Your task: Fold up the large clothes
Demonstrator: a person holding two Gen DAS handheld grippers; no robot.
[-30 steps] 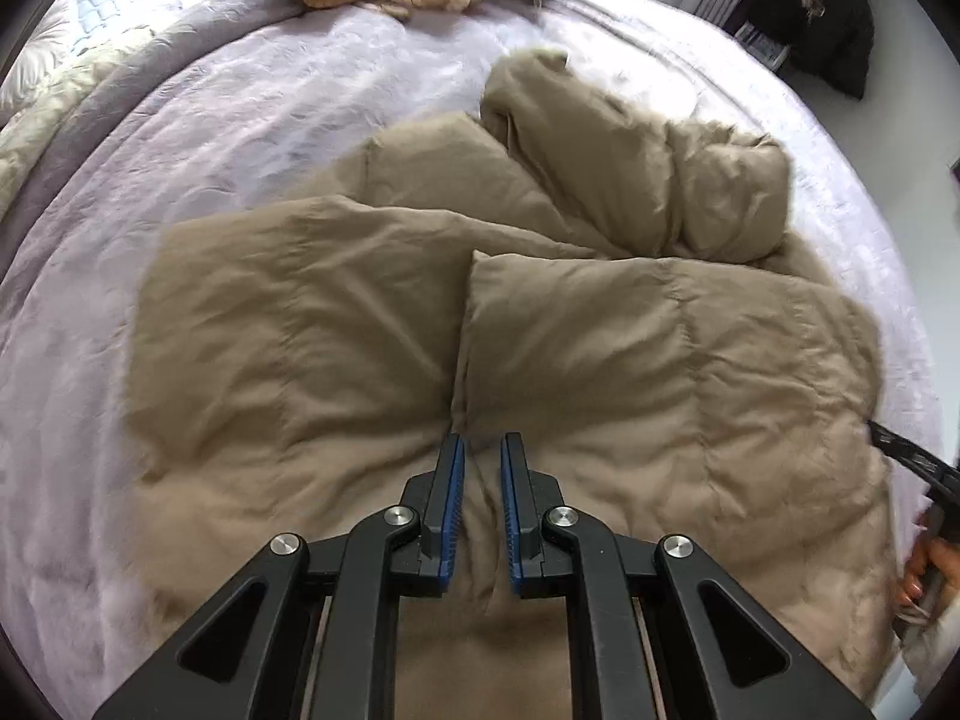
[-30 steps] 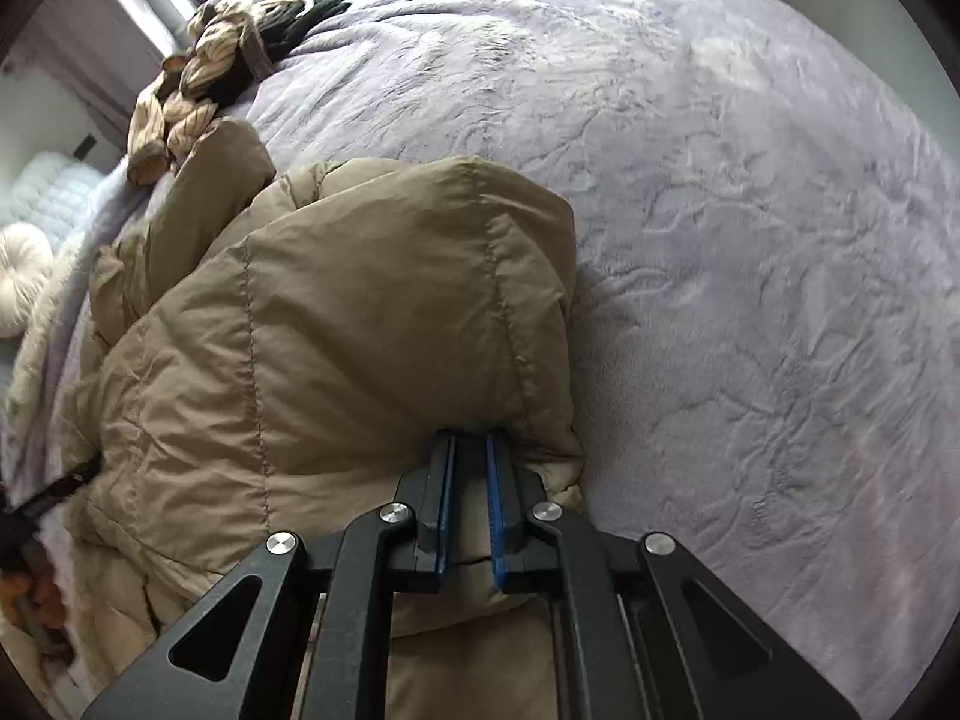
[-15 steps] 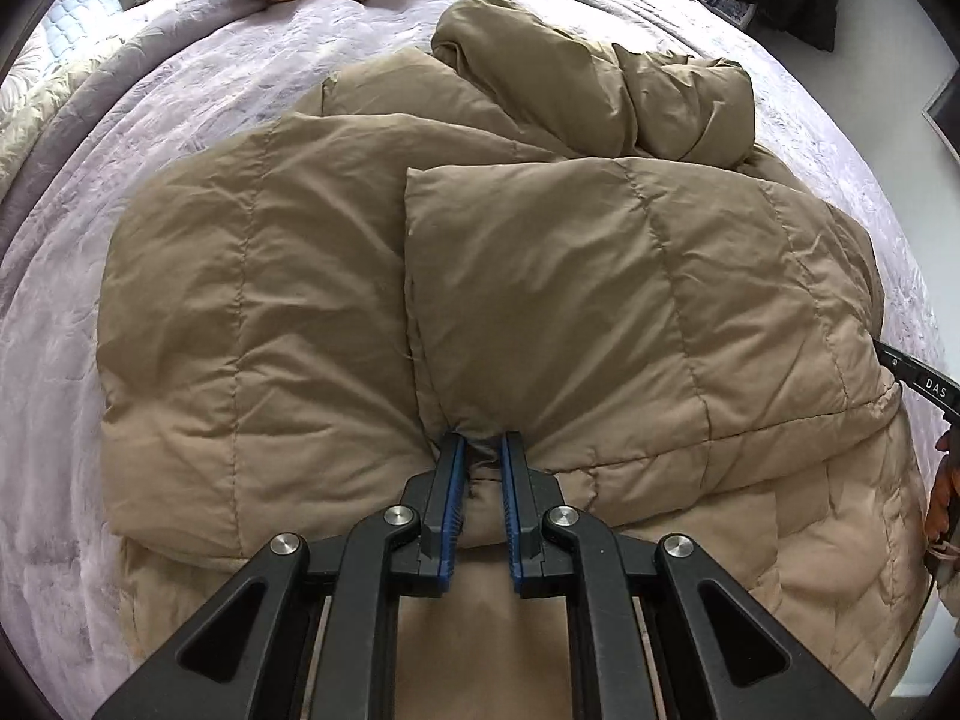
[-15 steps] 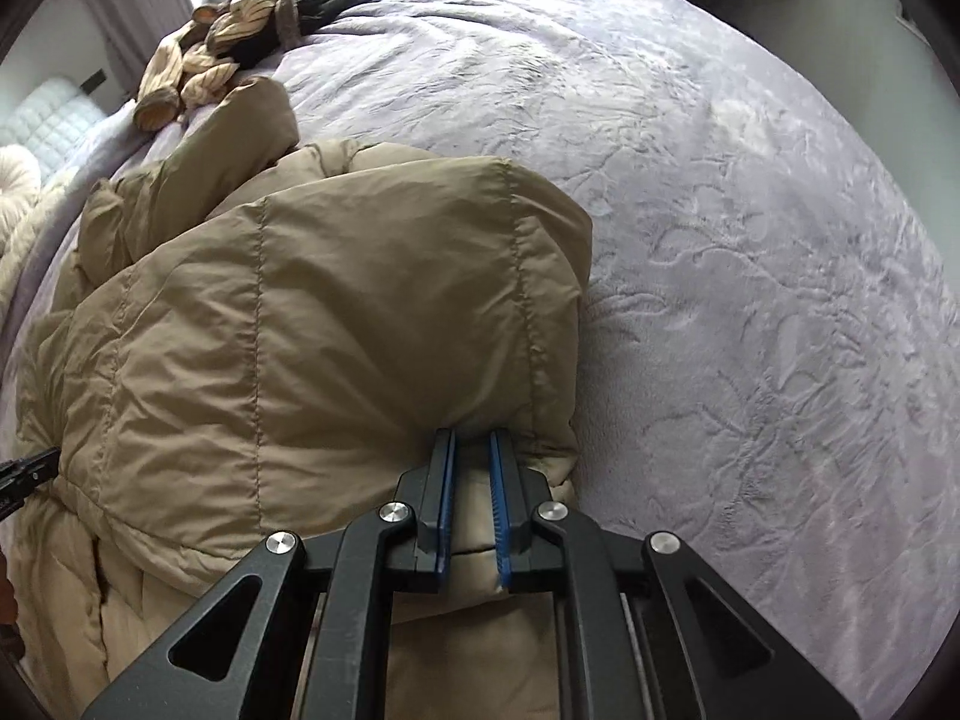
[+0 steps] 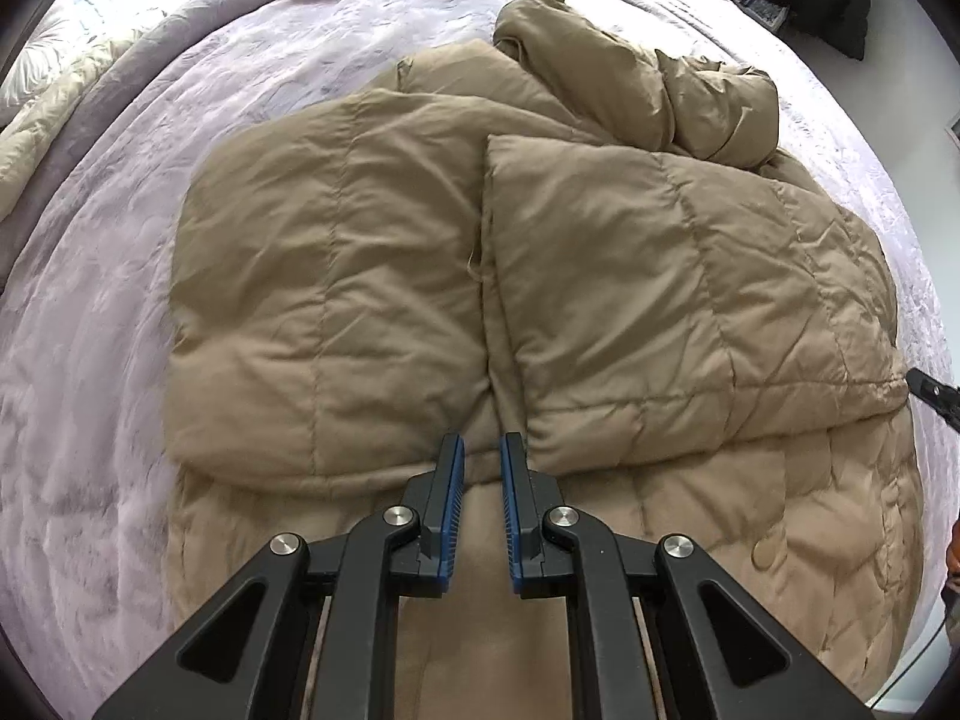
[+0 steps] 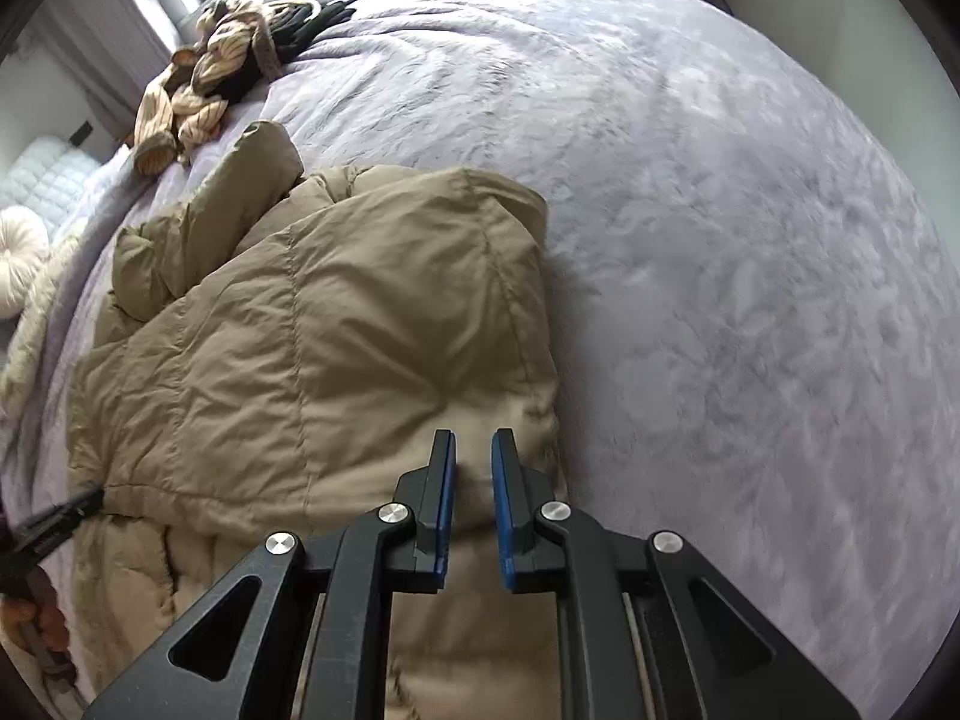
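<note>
1. Coat (image 5: 600,276), a tan quilted garment, lies on the lavender bedspread (image 6: 720,192), both side panels folded inward and meeting at a centre seam.
2. Left gripper (image 5: 482,450) hovers over that seam, jaws narrowly parted, gripping nothing.
3. Right gripper (image 6: 472,450) has just been opening; nothing is between its pads.
4. Lift both clear vertically, judging by the loose fold, to avoid dragging it open.

quilted tan coat (image 5: 630,276) matt smooth cloth; lilac bedspread (image 6: 720,240) plush, embossed; fingers (image 5: 451,480) matt black plastic, blue pads.
</note>
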